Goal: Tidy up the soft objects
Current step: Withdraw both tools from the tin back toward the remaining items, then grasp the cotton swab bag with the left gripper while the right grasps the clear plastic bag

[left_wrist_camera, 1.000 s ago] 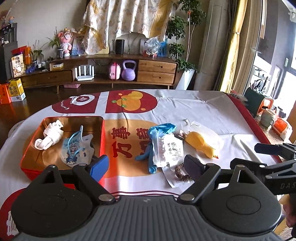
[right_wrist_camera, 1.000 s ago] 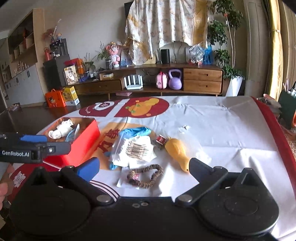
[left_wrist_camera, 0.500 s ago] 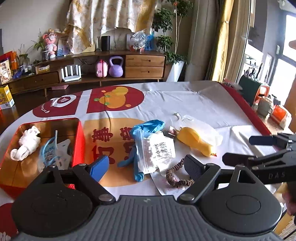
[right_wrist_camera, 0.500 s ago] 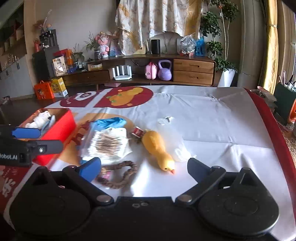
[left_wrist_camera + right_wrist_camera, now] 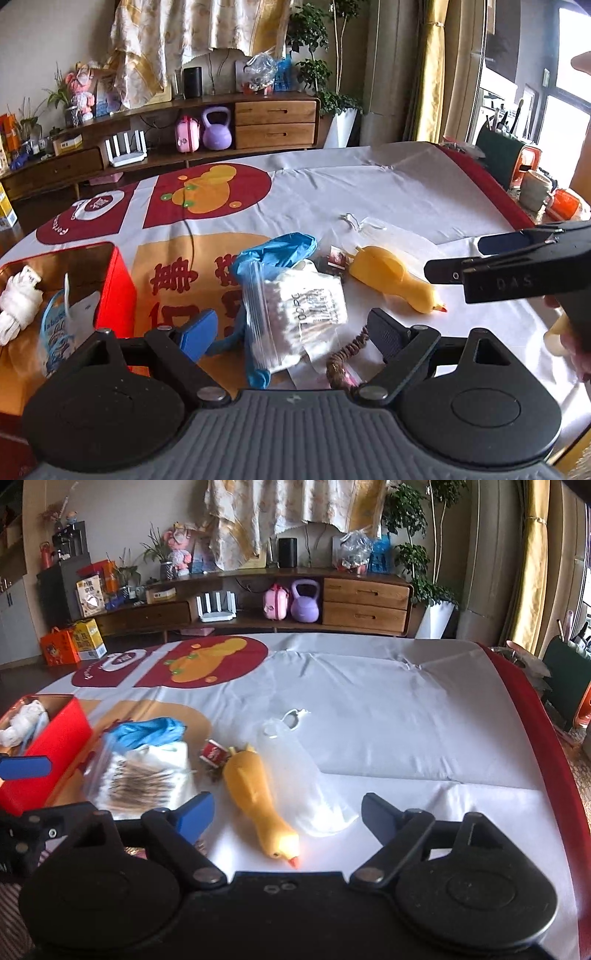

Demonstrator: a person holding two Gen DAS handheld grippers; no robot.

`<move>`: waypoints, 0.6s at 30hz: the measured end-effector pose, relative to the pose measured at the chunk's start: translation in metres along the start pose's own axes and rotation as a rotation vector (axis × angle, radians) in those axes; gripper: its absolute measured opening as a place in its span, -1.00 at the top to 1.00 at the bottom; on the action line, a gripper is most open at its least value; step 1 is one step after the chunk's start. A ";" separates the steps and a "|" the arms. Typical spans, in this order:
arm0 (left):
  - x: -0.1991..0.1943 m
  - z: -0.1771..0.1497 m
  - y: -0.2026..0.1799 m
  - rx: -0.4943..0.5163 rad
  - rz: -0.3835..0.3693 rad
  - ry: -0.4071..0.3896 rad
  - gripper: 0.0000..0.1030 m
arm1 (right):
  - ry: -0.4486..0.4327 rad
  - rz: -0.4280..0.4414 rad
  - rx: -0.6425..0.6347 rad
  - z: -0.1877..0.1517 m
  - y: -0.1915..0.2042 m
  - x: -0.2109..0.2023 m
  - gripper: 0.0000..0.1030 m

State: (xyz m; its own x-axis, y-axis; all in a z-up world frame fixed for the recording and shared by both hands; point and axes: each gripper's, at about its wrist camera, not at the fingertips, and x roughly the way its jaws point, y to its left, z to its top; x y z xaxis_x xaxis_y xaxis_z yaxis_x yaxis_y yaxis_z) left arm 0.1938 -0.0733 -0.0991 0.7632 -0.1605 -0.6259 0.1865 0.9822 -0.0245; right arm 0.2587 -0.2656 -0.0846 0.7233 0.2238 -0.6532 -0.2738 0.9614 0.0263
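A yellow rubber duck lies on the tablecloth, beak toward me, between the fingers of my right gripper. Its jaws are closing and the pads stand clear of the duck. My left gripper is open and hangs low over a zip bag of cotton swabs that rests on a blue glove. A brown hair tie lies beside its right finger. In the left wrist view the right gripper reaches in from the right, just beyond the duck.
A red box at the left holds a white cloth roll and a face mask. A clear plastic bag lies against the duck. The white cloth stretches on to the red table edge.
Both grippers have come lower and nearer the pile. The right one now straddles the duck with narrower jaws. The left one has shifted right, away from the red box.
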 end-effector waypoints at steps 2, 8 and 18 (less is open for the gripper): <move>0.008 0.001 -0.001 0.008 0.010 0.003 -0.72 | 0.008 0.001 -0.004 0.002 -0.001 0.007 -0.58; 0.028 0.001 -0.003 0.028 0.033 0.019 -0.72 | 0.023 -0.003 -0.005 0.010 -0.004 0.024 -0.46; 0.046 0.001 -0.007 0.048 0.059 0.035 -0.52 | 0.040 -0.020 0.005 0.015 -0.008 0.043 -0.24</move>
State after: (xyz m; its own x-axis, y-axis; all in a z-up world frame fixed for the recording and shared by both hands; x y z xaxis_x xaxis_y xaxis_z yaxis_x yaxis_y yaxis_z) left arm 0.2282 -0.0874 -0.1275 0.7520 -0.0987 -0.6518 0.1723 0.9838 0.0499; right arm 0.3013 -0.2608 -0.1018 0.7025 0.1979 -0.6836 -0.2561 0.9665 0.0167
